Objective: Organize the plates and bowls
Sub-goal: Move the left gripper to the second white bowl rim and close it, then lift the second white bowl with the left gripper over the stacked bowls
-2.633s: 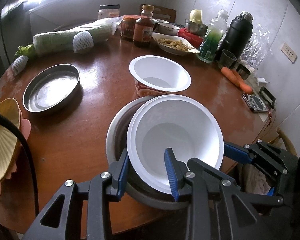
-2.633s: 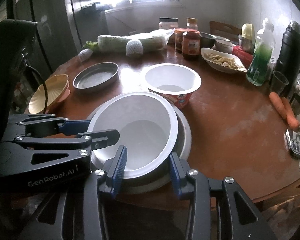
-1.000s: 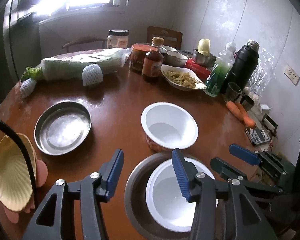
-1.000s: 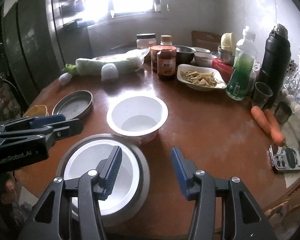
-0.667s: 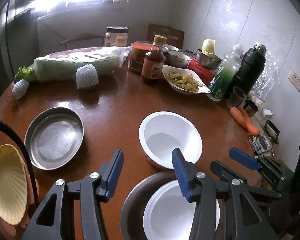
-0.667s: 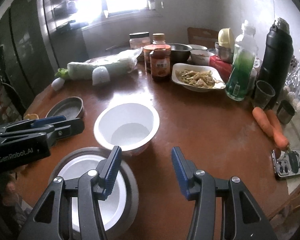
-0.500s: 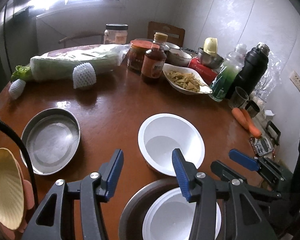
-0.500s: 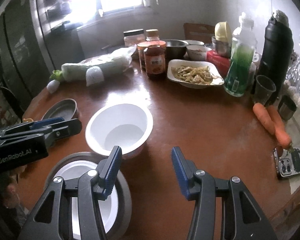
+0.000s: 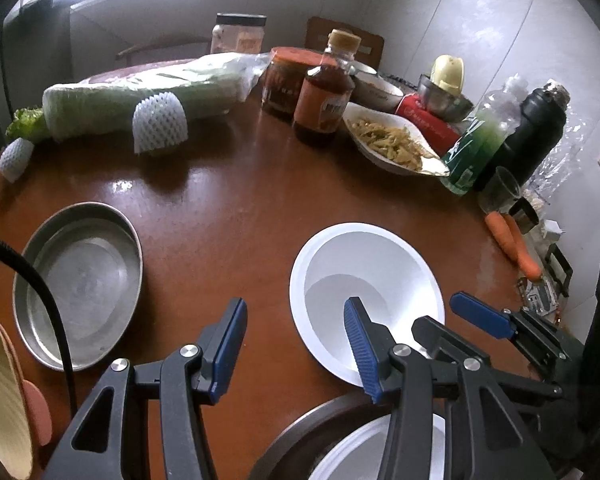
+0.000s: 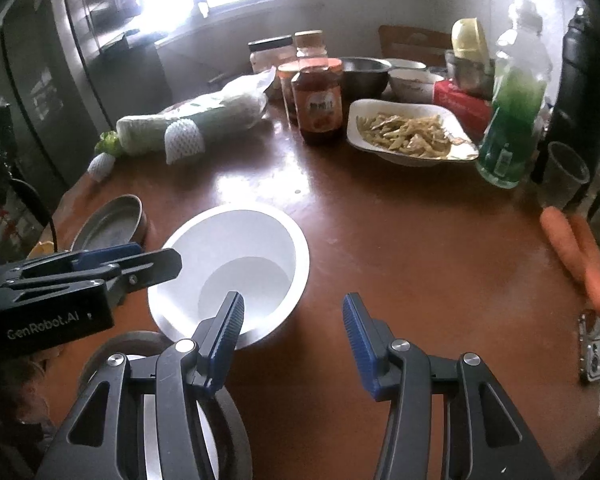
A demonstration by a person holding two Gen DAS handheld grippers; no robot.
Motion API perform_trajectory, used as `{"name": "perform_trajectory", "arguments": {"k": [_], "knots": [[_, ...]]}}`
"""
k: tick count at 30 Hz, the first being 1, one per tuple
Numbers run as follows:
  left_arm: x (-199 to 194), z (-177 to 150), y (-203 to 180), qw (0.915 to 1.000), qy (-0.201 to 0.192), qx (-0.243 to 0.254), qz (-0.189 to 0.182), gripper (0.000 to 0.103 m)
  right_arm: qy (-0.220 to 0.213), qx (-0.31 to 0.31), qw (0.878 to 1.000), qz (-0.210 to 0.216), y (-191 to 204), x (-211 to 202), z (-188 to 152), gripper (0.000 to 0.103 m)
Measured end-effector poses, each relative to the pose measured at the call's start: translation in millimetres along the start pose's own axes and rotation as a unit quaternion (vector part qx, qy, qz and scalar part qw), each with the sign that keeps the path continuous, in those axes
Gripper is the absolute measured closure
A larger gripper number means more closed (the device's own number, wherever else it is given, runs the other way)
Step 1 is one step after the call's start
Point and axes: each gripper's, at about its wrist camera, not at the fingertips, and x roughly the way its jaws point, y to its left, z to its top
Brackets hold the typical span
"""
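Note:
A white bowl (image 9: 364, 276) stands alone on the brown table; it also shows in the right wrist view (image 10: 236, 256). My left gripper (image 9: 296, 344) is open and empty above the table, its right finger over the bowl's near rim. My right gripper (image 10: 292, 332) is open and empty, its left finger over the same bowl's near rim. Below the grippers a second white bowl (image 9: 364, 456) sits inside a metal bowl (image 9: 296, 436), mostly hidden. A shallow metal pan (image 9: 80, 280) lies at left. A yellow shell-shaped dish (image 9: 0, 396) lies at the far left edge.
At the back stand jars and a sauce bottle (image 9: 324, 92), a wrapped cabbage (image 9: 140, 96), a plate of food (image 9: 392, 140), a green bottle (image 9: 480, 144) and a black flask (image 9: 536, 128). Carrots (image 9: 512, 244) lie at right. A cable (image 9: 40, 288) crosses the pan.
Both grippers have let go of the nested white bowl, lifted, and moved forward over the table toward the lone white bowl. The nested bowls have slid toward the bottom of both views.

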Motion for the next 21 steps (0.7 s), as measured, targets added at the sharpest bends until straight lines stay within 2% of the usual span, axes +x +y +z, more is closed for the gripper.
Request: {"name": "perform_trajectory", "arguments": {"k": [7,15,21], "knots": [[9.3,1.6,0.7,0.9999,0.010,0.000,-0.010,0.053,0.006,0.001,1.000,0.010,-1.8,11.2,0.5,0.050],[14.7,3.5,-1.3,0.9998,0.010,0.011,-0.015,0.054,0.002,-0.022,1.000,0.011,6.2,16.5,1.2,0.067],[17.3,2.7,-7.9,0.9992,0.014,0.020,-0.030,0.059,0.004,-0.026,0.999,0.024,12.0,19.1,3.0,0.073]]}}
